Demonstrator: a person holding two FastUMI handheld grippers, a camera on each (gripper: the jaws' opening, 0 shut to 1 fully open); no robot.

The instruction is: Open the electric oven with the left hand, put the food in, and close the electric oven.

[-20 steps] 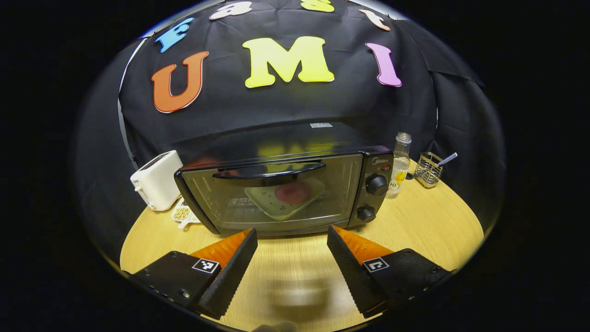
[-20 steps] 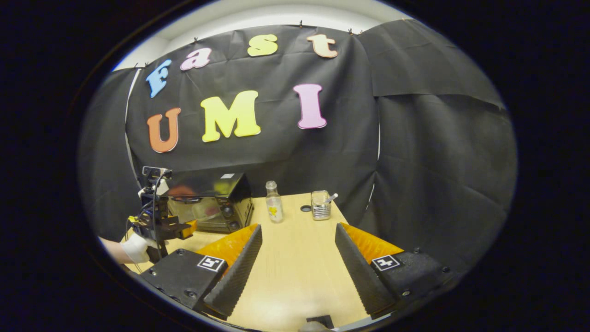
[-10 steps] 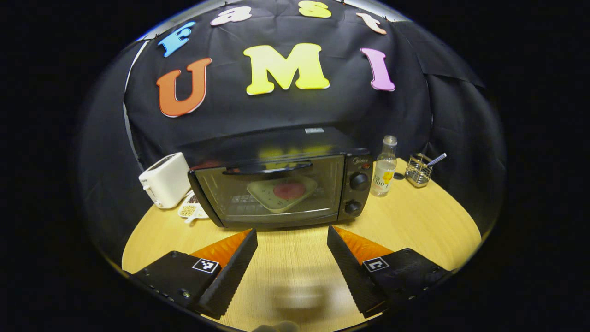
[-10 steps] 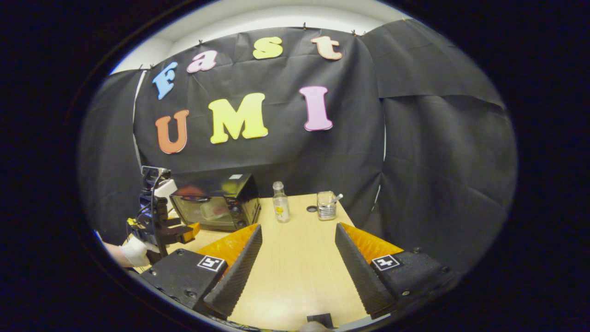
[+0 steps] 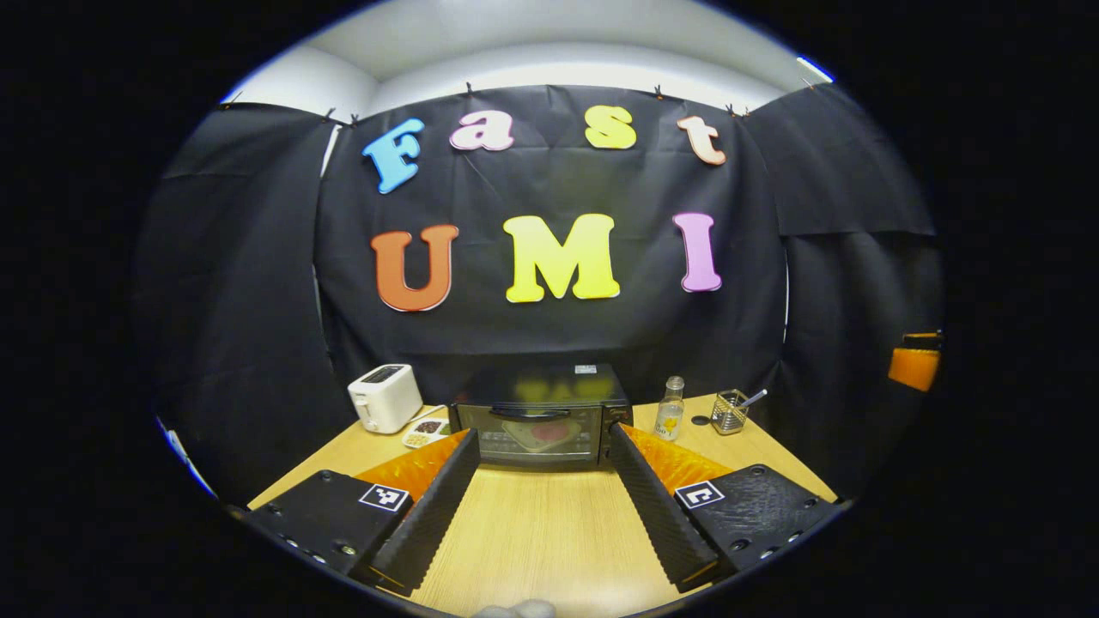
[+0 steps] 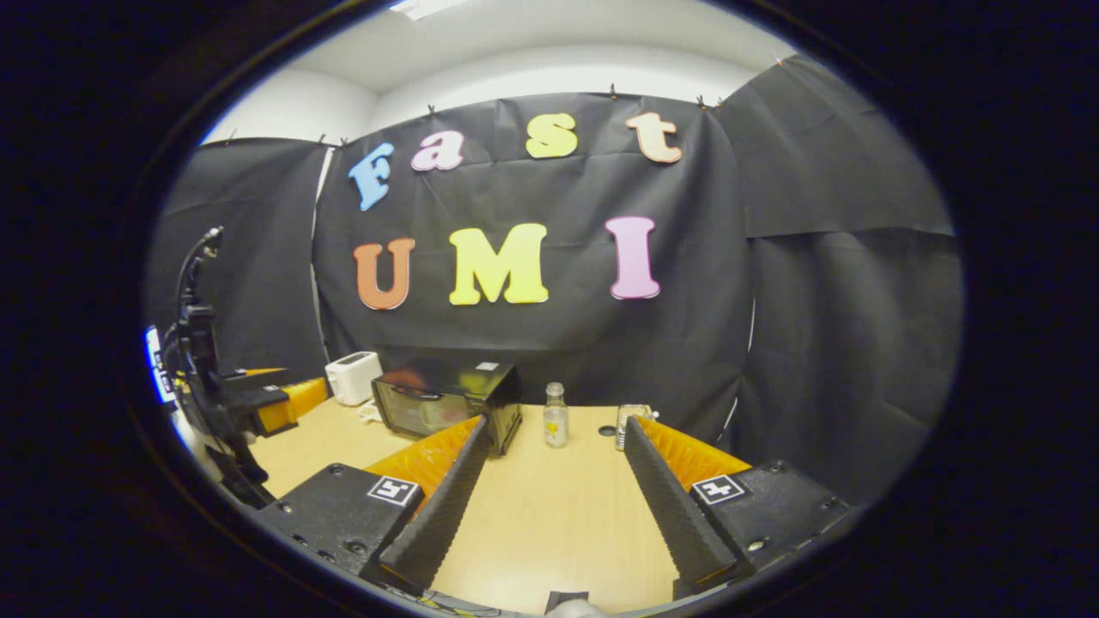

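The black electric oven stands at the back of the wooden table with its door shut. Through the glass I see a pale plate with red food inside. My left gripper hangs open over the table's near part, well in front of the oven, holding nothing. In the right gripper view the oven sits at the left back. My right gripper is open and empty above the table. The left gripper shows at the far left of that view, held up.
A white toaster and a small dish of snacks stand left of the oven. A glass bottle and a wire holder with a utensil stand to its right. Black cloth walls close in the back and sides.
Both grippers have pulled back and away from the oven, which now looks much smaller and farther. The oven door stays shut with the food inside.
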